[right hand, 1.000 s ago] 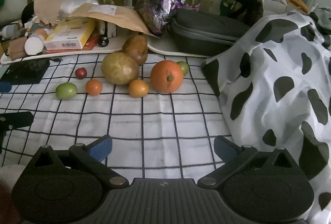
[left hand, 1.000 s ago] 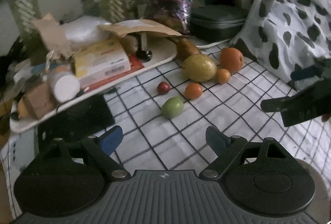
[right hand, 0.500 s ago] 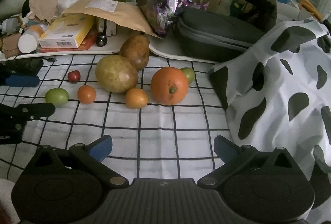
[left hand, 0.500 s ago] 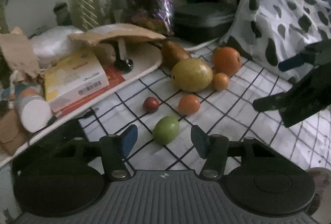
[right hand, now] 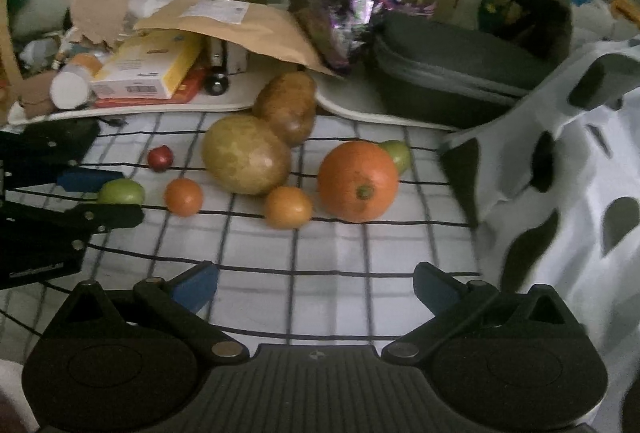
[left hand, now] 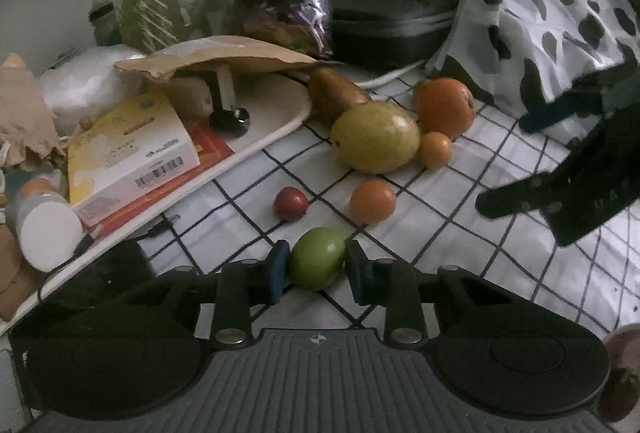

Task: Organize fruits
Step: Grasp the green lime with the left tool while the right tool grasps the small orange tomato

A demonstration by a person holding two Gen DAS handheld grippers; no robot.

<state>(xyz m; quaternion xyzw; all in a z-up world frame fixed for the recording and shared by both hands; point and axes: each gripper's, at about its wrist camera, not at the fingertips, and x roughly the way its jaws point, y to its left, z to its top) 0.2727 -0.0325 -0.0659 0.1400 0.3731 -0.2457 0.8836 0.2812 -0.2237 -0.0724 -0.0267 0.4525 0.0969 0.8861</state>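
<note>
We see the left gripper (left hand: pixel 316 267) at lower centre of its view, its blue pads pressed to either side of the green fruit (left hand: pixel 317 263), which rests on the checked cloth (left hand: pixel 460 273). The right gripper (right hand: pixel 314 287) hangs spread wide, holding nothing. The big orange (right hand: pixel 357 180), the yellow-green fruit (right hand: pixel 245 154) and the small red fruit (right hand: pixel 160 158) lie loose mid-frame; we judge the sorting barely begun.

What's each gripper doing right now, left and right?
Left gripper: shut on the small round green fruit, which sits on the checked cloth.
Right gripper: open, holding nothing.
</note>
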